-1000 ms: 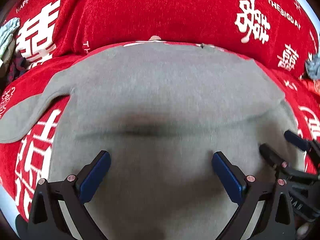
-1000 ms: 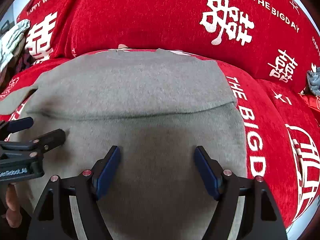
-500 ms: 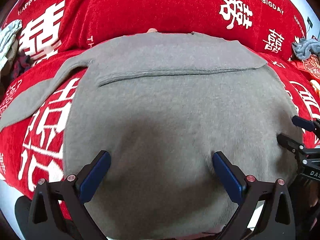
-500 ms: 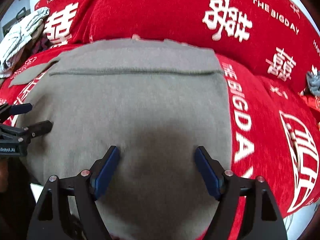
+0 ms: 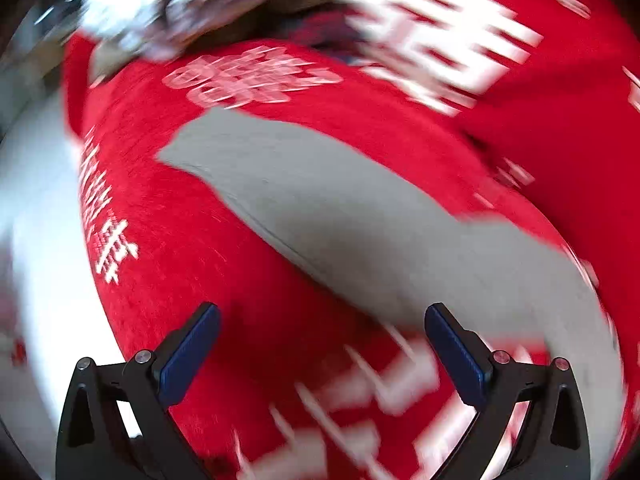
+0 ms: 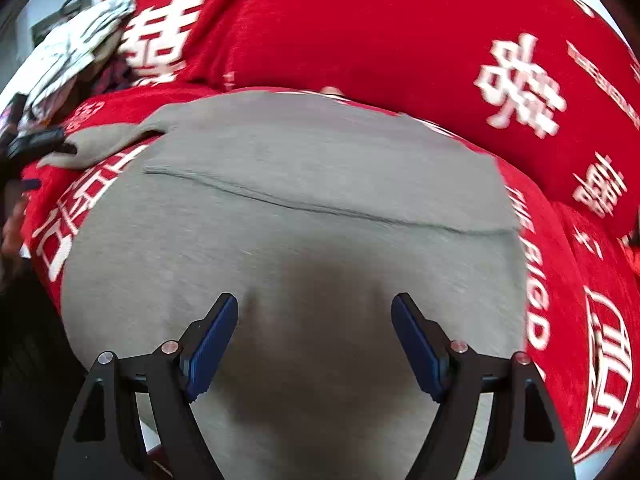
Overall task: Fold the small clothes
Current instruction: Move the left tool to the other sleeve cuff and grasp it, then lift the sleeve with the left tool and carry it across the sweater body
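One broad red cover (image 6: 360,40) printed with white characters and lettering spreads under everything, rising into a cushioned back toward twelve o'clock in the right wrist view. On it lies the grey garment (image 6: 300,240), spread flat with its upper part folded down across the body, the fold's edge running as a dark line from ten o'clock toward three o'clock. Its one loose sleeve (image 6: 108,144) trails off toward ten o'clock.

From the left wrist view, much blurred, that same sleeve (image 5: 320,200) stretches as a grey band from eleven o'clock down toward four o'clock over the red cover (image 5: 180,240).

Up at eleven o'clock in the right wrist view sits a heap of pale striped cloth (image 6: 80,36); what else is in the heap is too blurred to tell.

The right gripper (image 6: 315,344) hangs over the lower middle of the garment, its blue-padded fingers spread wide with nothing between them, grey cloth showing in the gap and its shadow just ahead. The left gripper (image 5: 322,352) is likewise spread and holds nothing; red cover lies between its fingers, and the sleeve passes just past its right finger at one o'clock. In the right wrist view the left gripper's tips (image 6: 44,142) show at nine o'clock, at the sleeve's end; whether they touch it I cannot tell.
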The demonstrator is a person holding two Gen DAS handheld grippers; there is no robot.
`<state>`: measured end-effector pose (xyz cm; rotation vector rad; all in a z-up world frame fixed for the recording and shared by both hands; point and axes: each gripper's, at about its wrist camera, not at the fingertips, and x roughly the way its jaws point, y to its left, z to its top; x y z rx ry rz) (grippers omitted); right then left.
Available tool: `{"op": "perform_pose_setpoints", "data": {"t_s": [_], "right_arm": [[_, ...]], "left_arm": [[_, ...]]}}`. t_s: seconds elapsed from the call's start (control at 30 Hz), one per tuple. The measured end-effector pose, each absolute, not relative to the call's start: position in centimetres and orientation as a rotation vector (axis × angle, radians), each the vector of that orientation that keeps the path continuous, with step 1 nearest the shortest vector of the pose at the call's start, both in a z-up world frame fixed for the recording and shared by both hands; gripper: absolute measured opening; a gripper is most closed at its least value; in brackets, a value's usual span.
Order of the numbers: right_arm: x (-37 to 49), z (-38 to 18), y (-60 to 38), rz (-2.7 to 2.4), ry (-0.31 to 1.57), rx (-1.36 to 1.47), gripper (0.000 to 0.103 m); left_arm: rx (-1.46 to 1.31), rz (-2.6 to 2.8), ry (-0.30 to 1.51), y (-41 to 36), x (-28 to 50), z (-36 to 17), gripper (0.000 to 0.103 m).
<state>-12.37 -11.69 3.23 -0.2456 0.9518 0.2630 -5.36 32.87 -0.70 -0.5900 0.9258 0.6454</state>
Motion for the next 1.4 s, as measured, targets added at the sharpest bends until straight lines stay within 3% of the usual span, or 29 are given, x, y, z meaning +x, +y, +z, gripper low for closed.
{"op": "perform_pose_setpoints", "data": {"t_s": [0.4, 0.47, 0.5, 0.53, 0.6, 0.8, 1.2, 1.4], "right_arm": [[-10.4, 4.1, -7.5, 0.280, 0.951, -0.324, 0.082], [-9.9, 4.0, -7.5, 0.273, 0.961, -0.319, 0.082], [-9.6, 3.9, -7.5, 0.272, 0.968, -0.316, 0.082], [-9.4, 3.8, -7.5, 0.273, 0.973, -0.314, 0.082], [-9.1, 3.8, -7.3, 0.275, 0.974, -0.313, 0.082], [-8.9, 4.1, -6.4, 0.292, 0.961, -0.328, 0.082], [1.3, 4.9, 0.8, 0.360, 0.948, -0.308, 0.082], [7.8, 2.4, 6.3, 0.289, 1.010, -0.319, 0.082]], "left_arm": [[-0.749, 0.910, 0.905, 39.5, 0.9, -2.2, 0.101], [-0.750, 0.945, 0.866, 40.0, 0.0, -1.5, 0.074], [-0.741, 0.961, 0.850, 40.3, -0.4, -1.2, 0.044], [-0.758, 0.938, 0.836, 40.6, -0.5, -1.1, 0.030], [-0.812, 0.871, 0.813, 41.5, -1.1, -1.3, 0.017], [-0.966, 0.715, 0.754, 43.3, -3.4, -1.1, 0.012], [-0.580, 0.778, 0.719, 38.8, -3.2, 4.4, 0.012], [-0.495, 0.779, 0.693, 37.3, -3.7, 6.8, 0.012]]}}
